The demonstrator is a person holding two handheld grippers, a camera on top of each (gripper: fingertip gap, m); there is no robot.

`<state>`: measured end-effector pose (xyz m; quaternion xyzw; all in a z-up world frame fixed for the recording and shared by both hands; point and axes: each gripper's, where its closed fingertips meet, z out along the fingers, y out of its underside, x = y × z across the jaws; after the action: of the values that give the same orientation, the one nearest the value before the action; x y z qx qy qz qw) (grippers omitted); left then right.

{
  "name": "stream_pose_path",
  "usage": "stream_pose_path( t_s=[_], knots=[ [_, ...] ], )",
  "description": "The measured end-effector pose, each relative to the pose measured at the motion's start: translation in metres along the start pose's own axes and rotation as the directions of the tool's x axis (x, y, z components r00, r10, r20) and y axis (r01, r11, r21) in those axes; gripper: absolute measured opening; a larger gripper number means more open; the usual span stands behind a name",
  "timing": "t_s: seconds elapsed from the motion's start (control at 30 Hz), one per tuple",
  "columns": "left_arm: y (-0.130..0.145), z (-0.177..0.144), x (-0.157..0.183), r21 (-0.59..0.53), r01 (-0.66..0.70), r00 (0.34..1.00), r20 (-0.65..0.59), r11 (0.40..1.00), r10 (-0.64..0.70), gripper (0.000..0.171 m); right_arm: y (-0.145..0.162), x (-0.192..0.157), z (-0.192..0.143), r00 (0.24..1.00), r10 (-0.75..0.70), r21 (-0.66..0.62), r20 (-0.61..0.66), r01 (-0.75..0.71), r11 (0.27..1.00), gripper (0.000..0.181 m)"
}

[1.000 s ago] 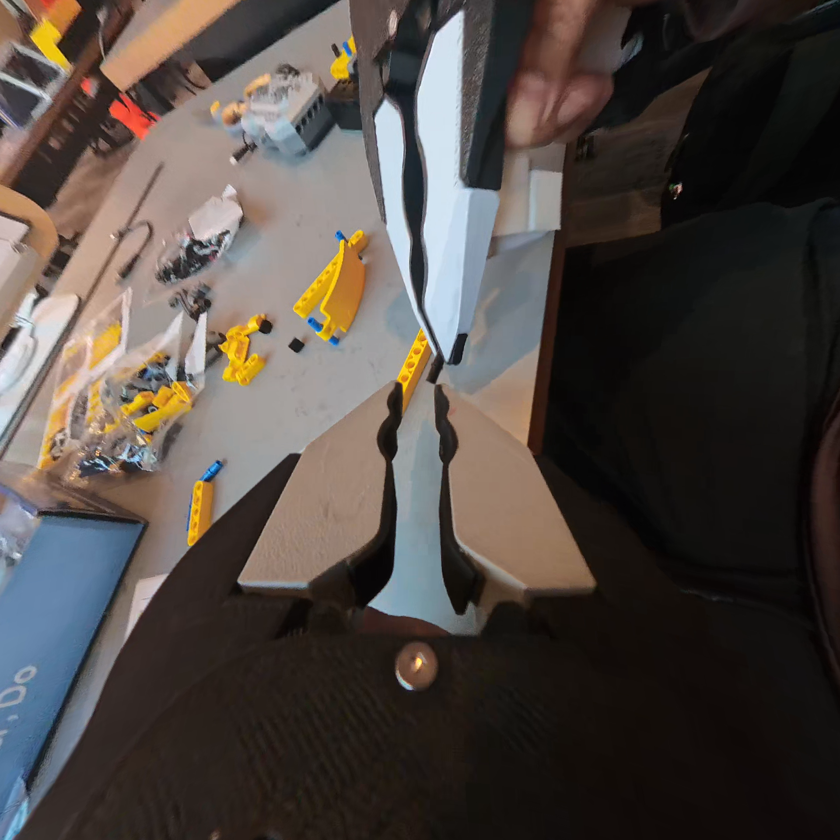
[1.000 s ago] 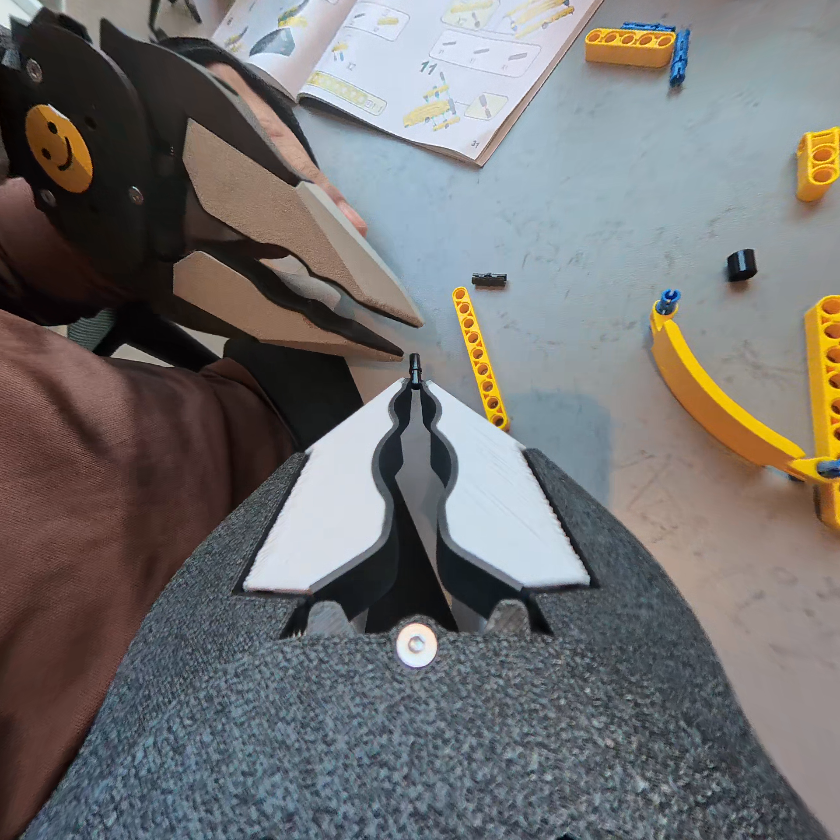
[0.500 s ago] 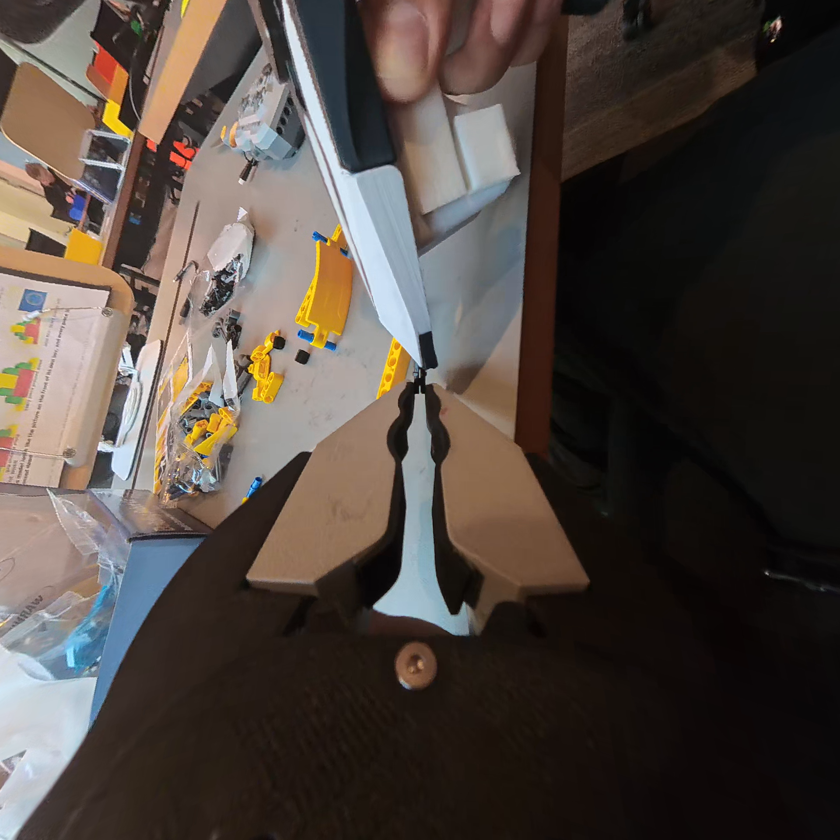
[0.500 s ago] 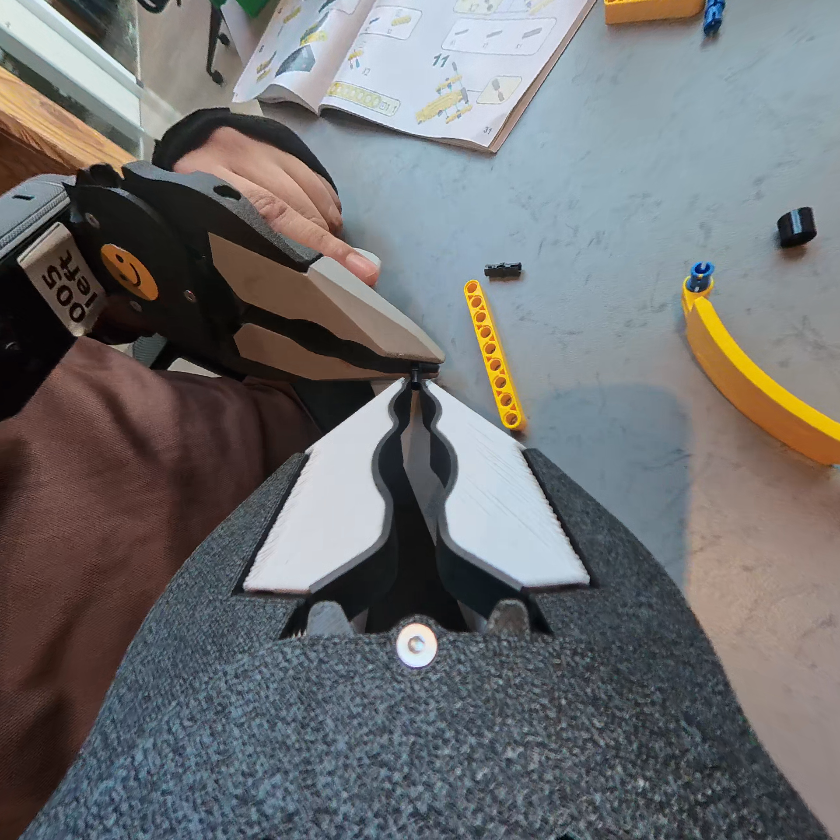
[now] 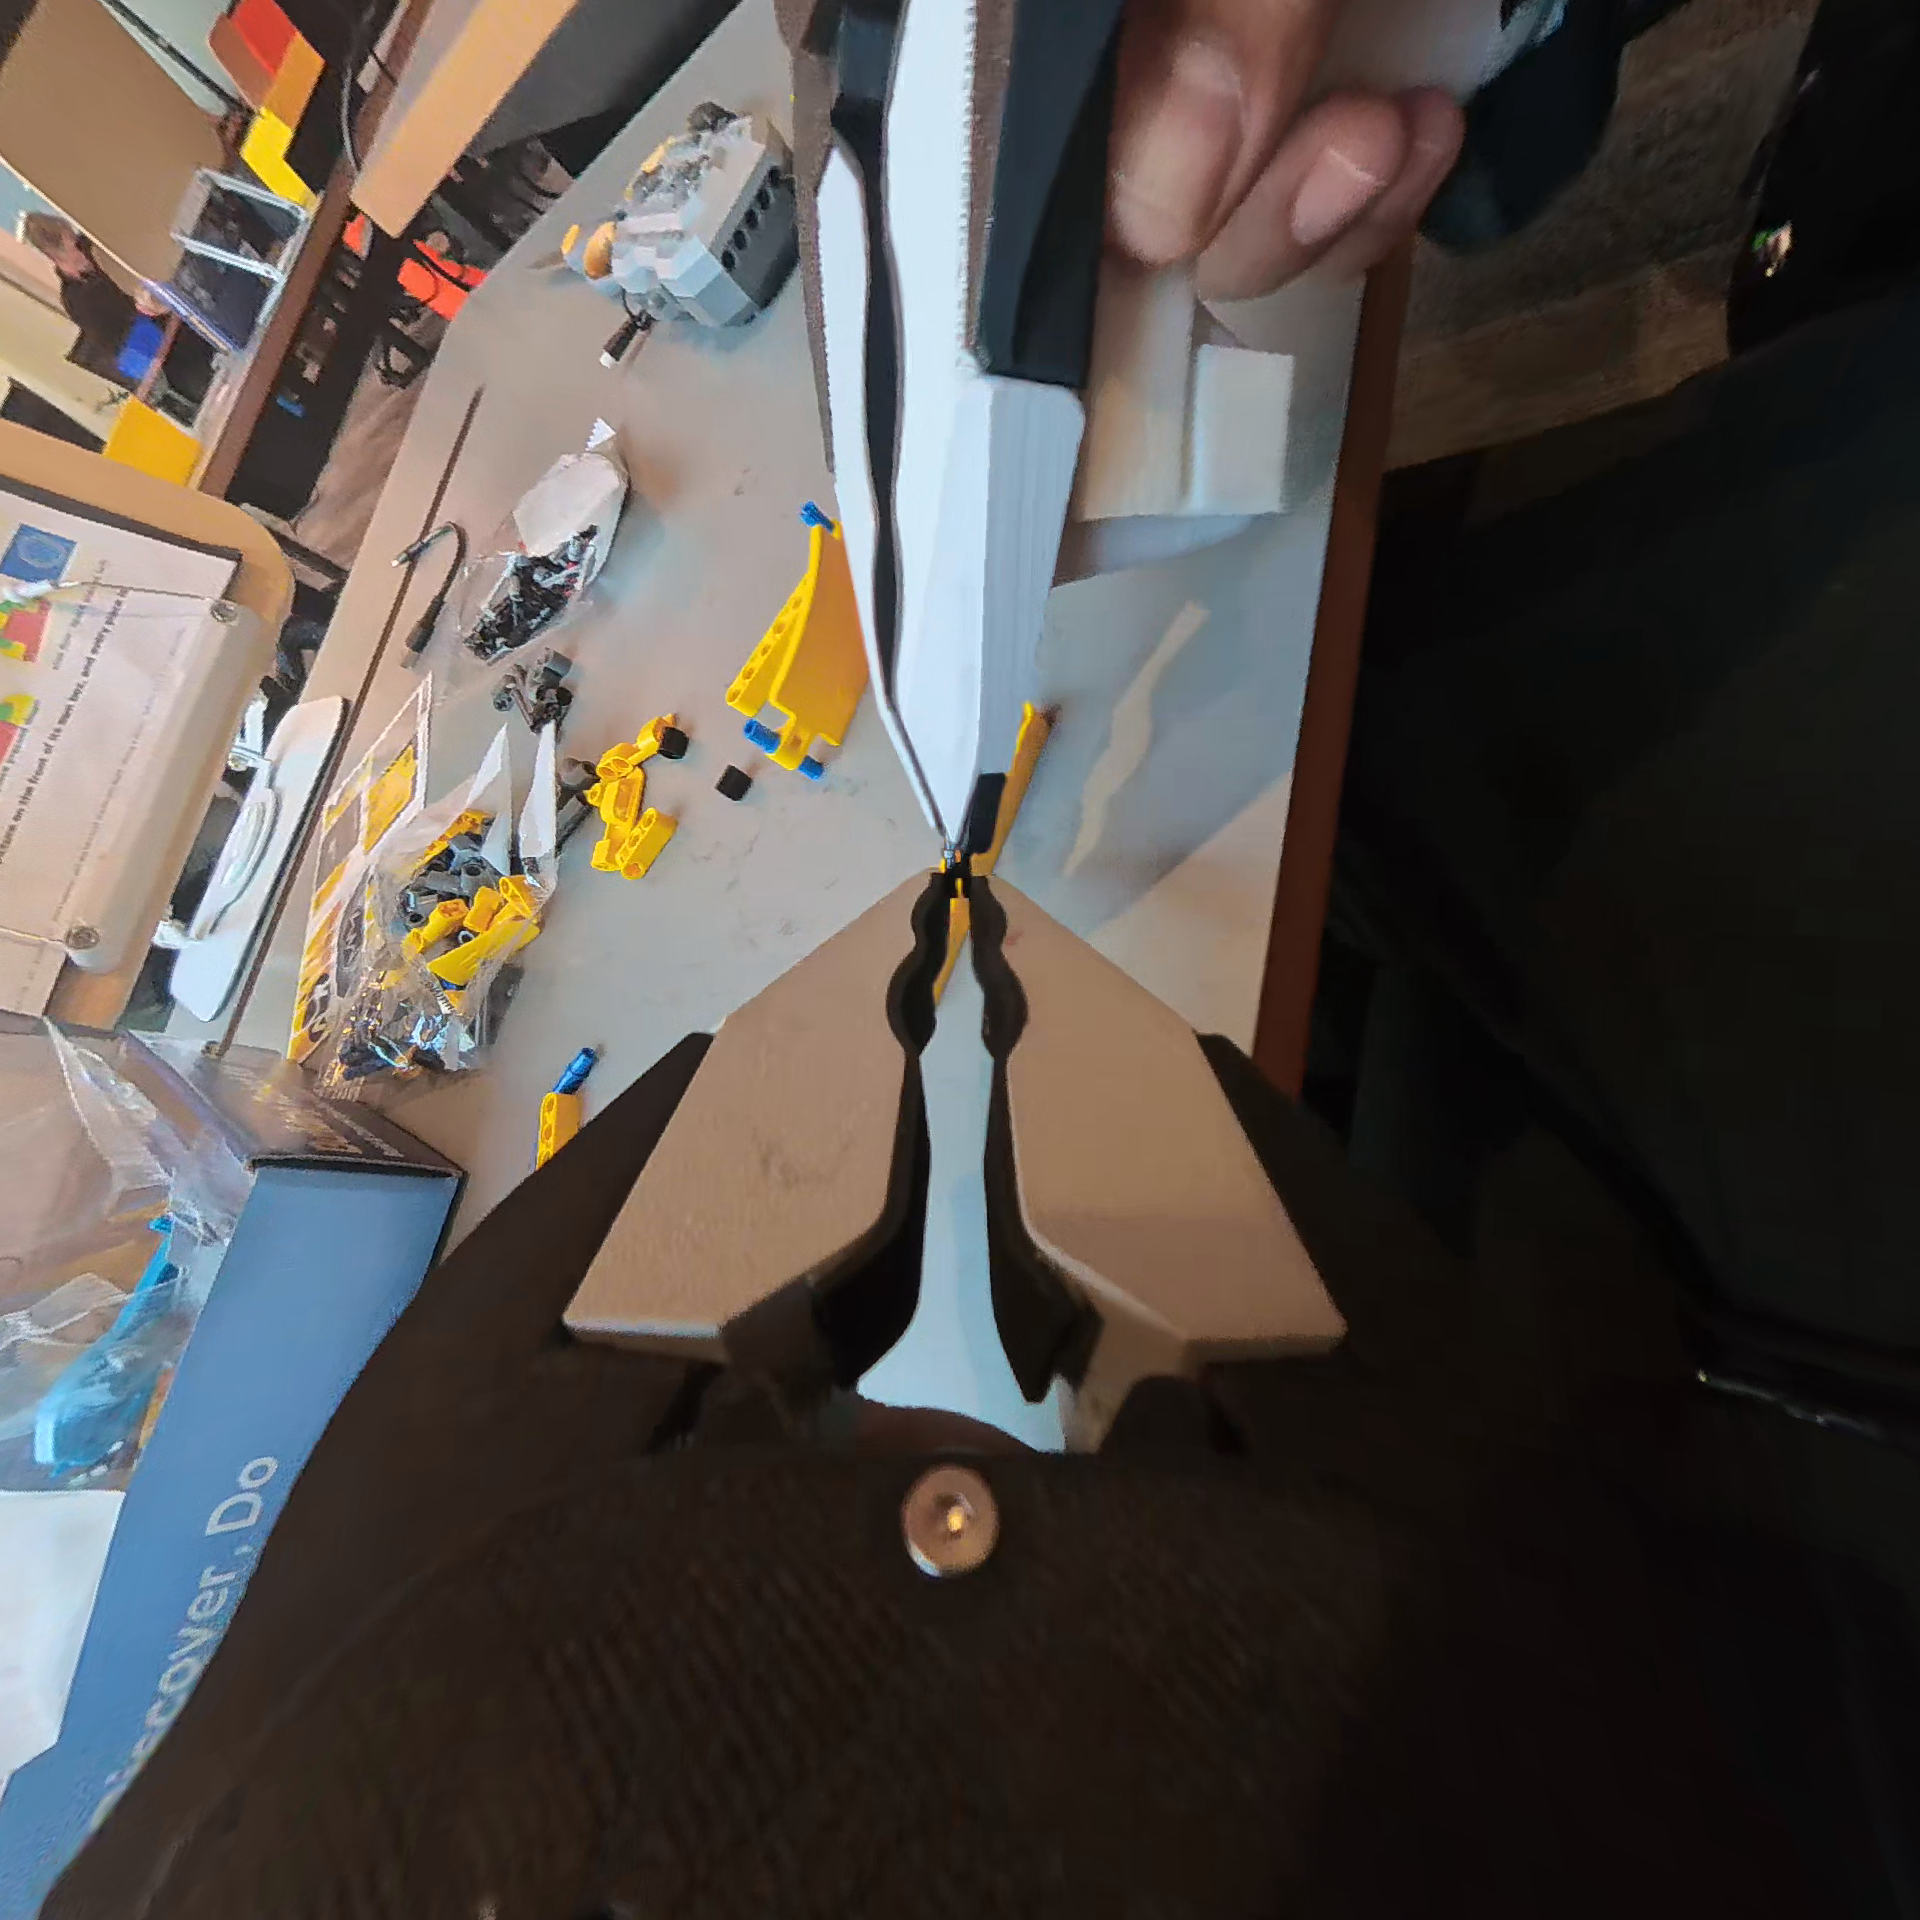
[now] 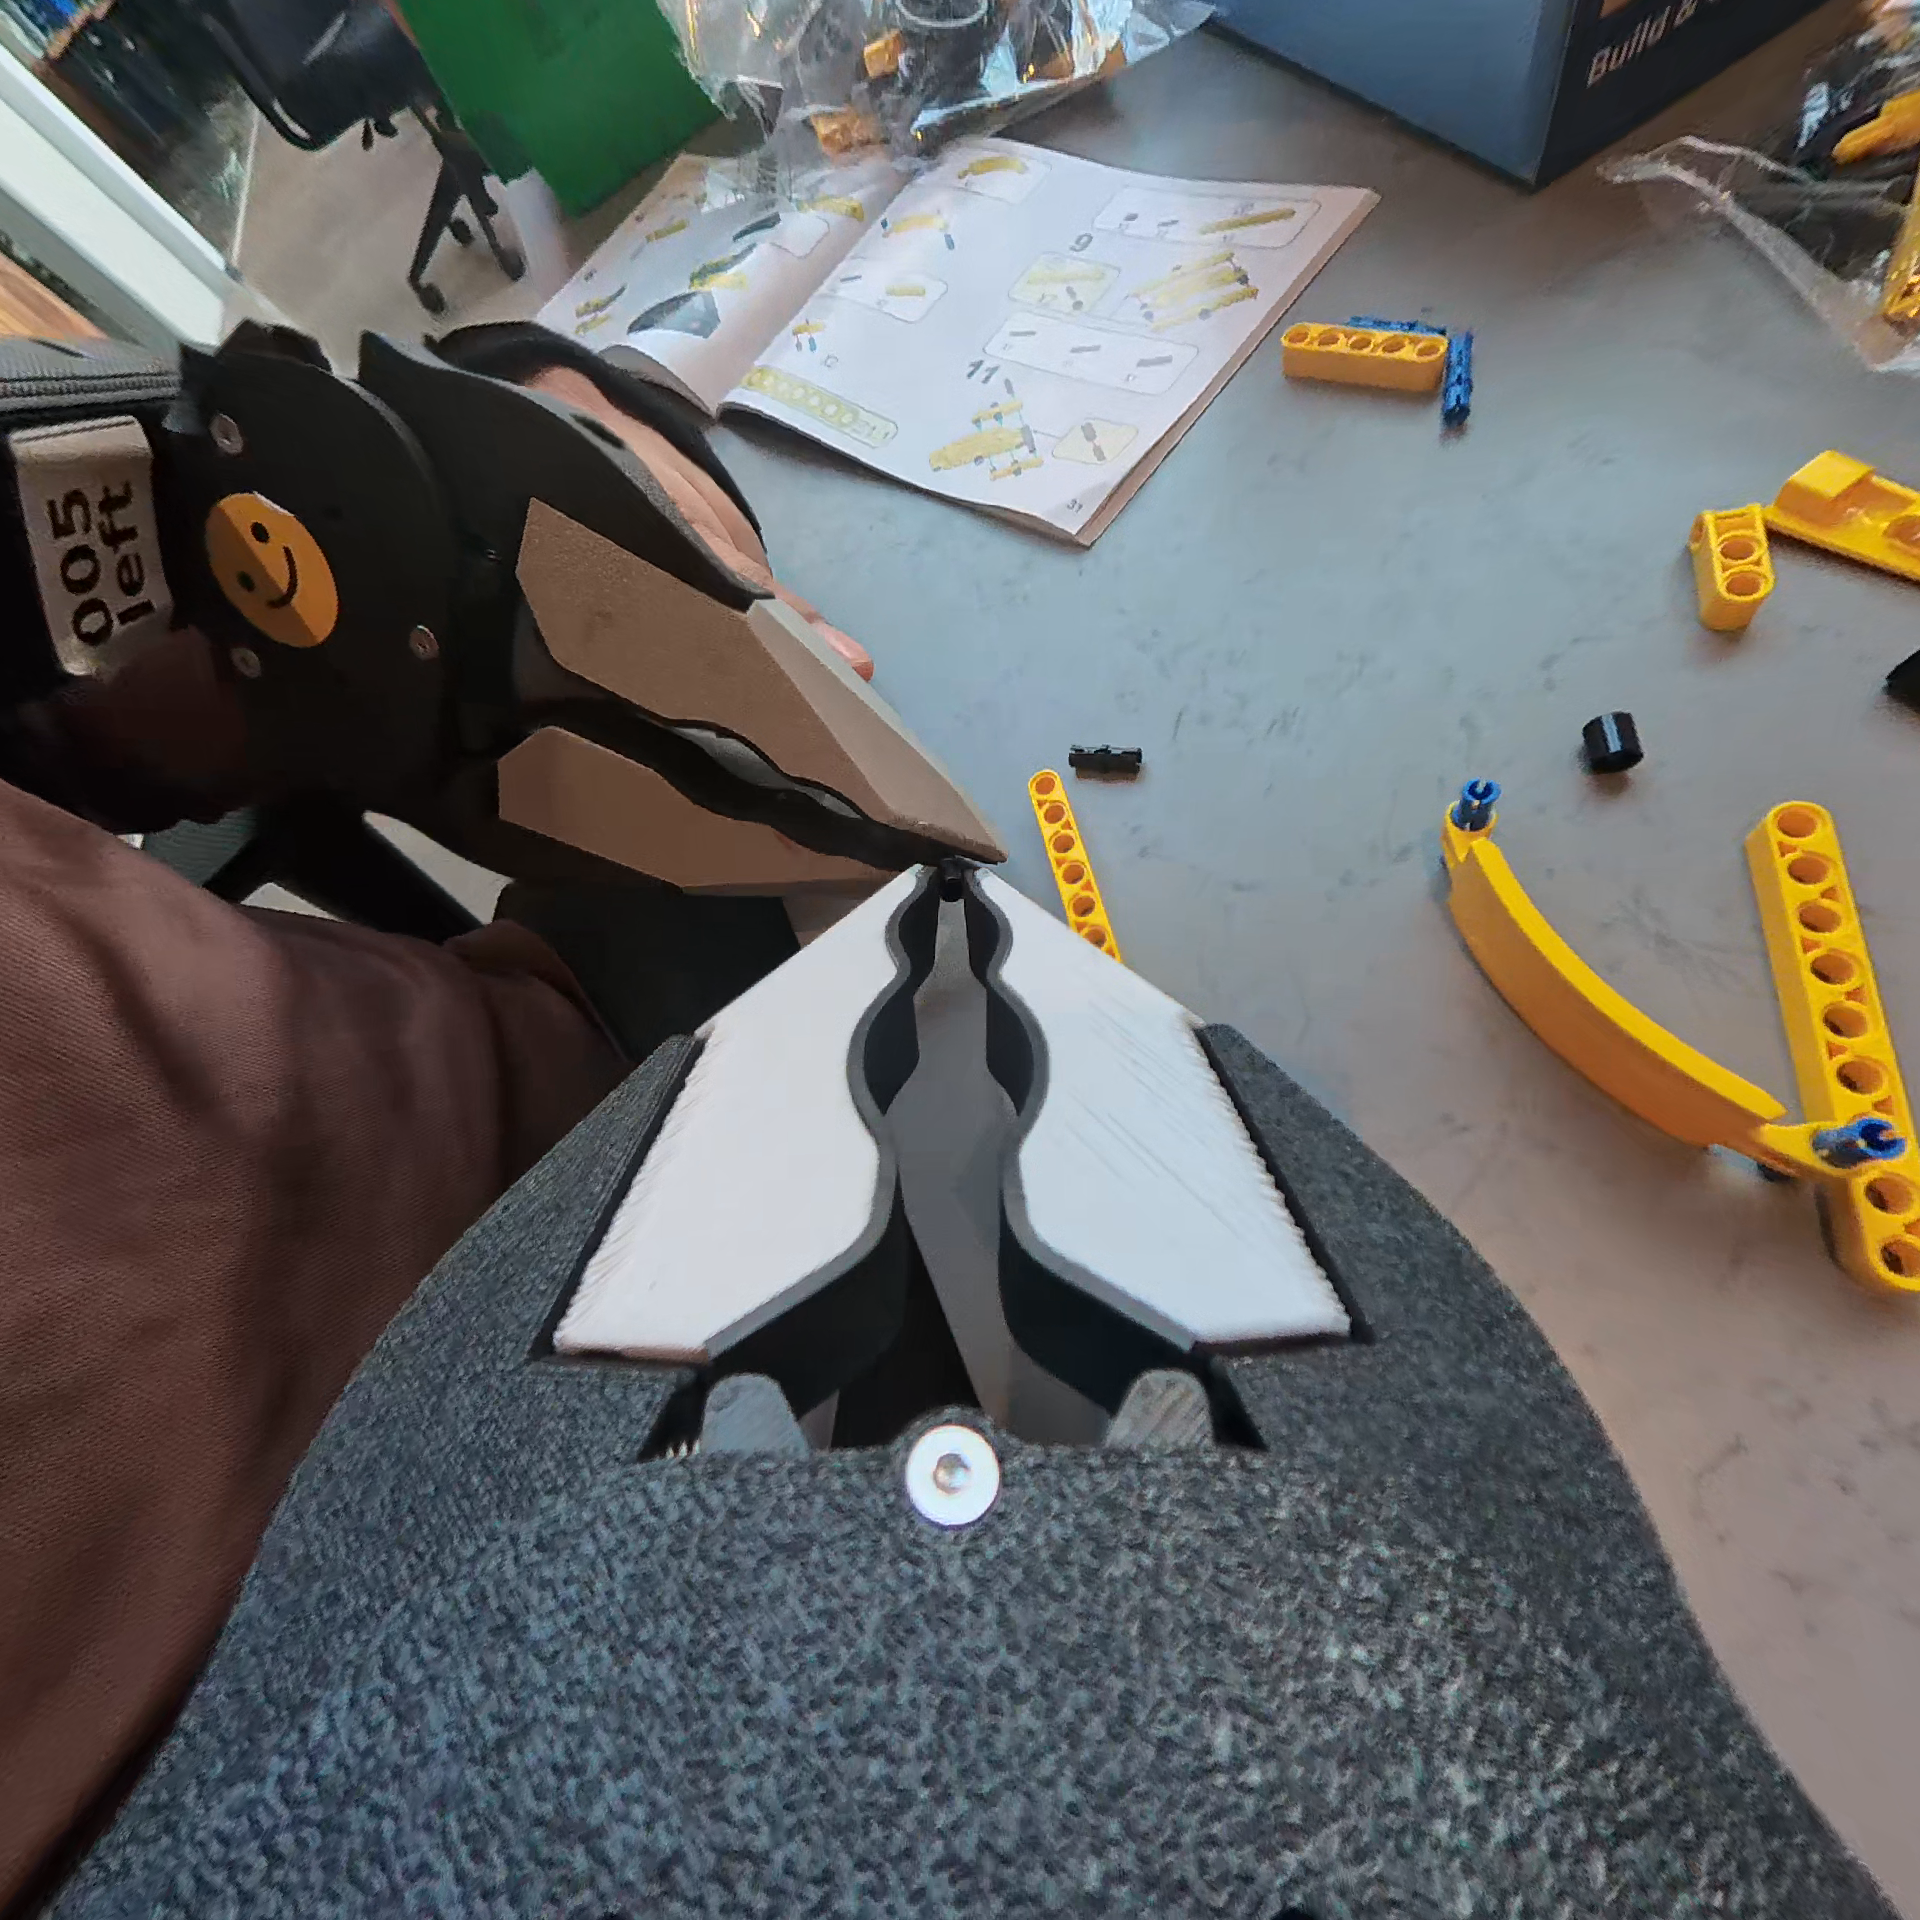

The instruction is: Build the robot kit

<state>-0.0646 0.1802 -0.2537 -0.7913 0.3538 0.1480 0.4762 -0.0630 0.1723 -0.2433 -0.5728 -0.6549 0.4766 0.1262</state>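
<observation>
A small black pin [image 6: 948, 878] sits between the tips of my two grippers, which meet nose to nose above the table's near edge. My right gripper [image 6: 948, 883], with white fingers, is shut on the pin. My left gripper [image 5: 954, 883], with tan fingers, has its tips closed on the pin's other end [image 5: 951, 862]. In the left wrist view the right gripper [image 5: 948, 836] comes down from above. In the right wrist view the left gripper [image 6: 977, 854] comes in from the left. A thin yellow beam [image 6: 1075, 862] lies on the table just beyond the tips.
On the grey table [image 6: 1299, 644] lie another black pin [image 6: 1107, 756], a black bush [image 6: 1610, 743], a curved yellow assembly [image 6: 1558, 997], an open instruction booklet [image 6: 987, 312], a blue box [image 5: 260, 1403] and bags of parts [image 5: 447, 935]. The table edge [image 5: 1320, 727] is close. Left and right tips are no more than a few centimetres apart. The black bush [image 6: 1610, 743] is about equally far from each gripper, around 11 centimetres.
The left gripper's tips have closed and come up against the right gripper's tips, taking the free end of the pin. The right gripper has stayed shut on it.
</observation>
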Motion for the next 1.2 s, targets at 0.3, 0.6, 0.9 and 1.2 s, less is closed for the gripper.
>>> stream_pose_path(
  t_s=[0.3, 0.6, 0.9, 1.2],
  knots=[
    [-0.005, -0.003, -0.008, 0.04, 0.011, 0.999, 0.051, 0.999, -0.013, 0.001, -0.009, -0.002, -0.005, 0.997, -0.075, 0.067, -0.018, 0.076, 0.995, 0.007],
    [-0.005, -0.003, -0.008, 0.041, 0.008, 0.999, 0.051, 0.999, -0.011, 0.001, -0.009, -0.002, -0.003, 0.998, -0.065, 0.082, -0.013, 0.066, 0.994, 0.004],
    [-0.002, 0.0, -0.009, 0.015, 0.013, 0.999, 0.052, 1.0, -0.013, 0.001, -0.009, 0.002, 0.0, 0.995, -0.081, 0.056, -0.058, 0.084, 0.995, 0.004],
    [0.018, 0.007, -0.01, -0.105, 0.134, 0.99, -0.025, 0.985, -0.137, 0.022, -0.002, 0.027, -0.013, 0.985, -0.017, -0.002, -0.172, 0.017, 1.0, 0.003]
  ],
)
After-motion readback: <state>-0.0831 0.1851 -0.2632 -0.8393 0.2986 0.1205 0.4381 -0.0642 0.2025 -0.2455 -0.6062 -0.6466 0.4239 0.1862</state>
